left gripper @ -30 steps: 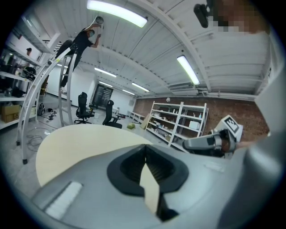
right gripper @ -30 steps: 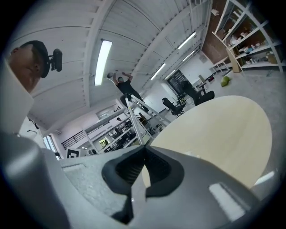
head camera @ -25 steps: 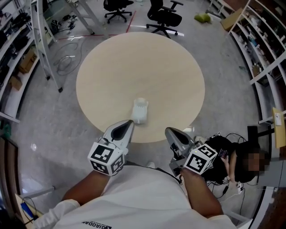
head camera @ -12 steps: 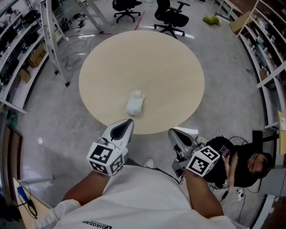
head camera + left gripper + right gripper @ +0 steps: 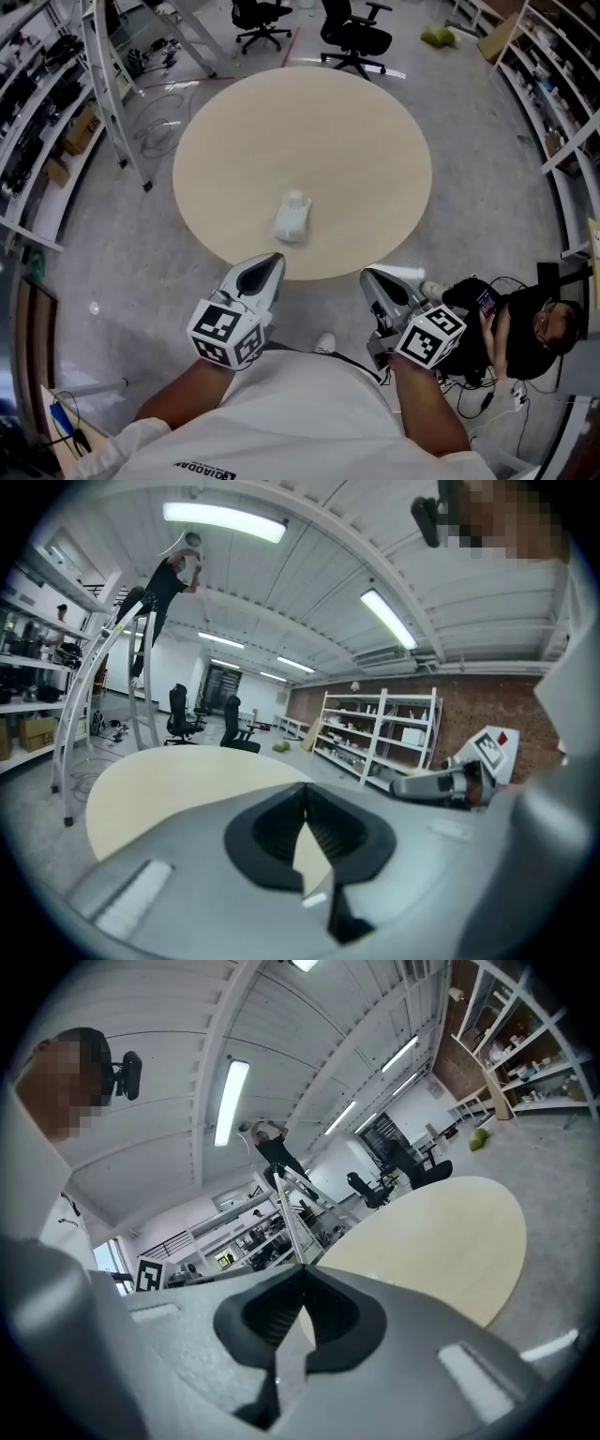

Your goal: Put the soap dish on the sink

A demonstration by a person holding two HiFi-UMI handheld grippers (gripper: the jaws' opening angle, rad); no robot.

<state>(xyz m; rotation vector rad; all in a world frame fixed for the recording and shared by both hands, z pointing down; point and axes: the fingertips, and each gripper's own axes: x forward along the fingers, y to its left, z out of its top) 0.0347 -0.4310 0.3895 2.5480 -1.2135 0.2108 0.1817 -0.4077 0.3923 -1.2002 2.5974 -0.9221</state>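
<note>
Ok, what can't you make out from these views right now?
- White item on the table: head view, too small to confirm it is the soap dish.
- Same item: absent from both gripper views; the bodies of the left gripper and right gripper fill the foreground.
- Sink: shows in no view.

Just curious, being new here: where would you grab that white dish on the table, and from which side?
Probably across its narrow width, pinching the two long sides. The dish lies lengthwise away from the person, near the table's front edge, so come from that edge, from above. The left tool is nearer.
</note>
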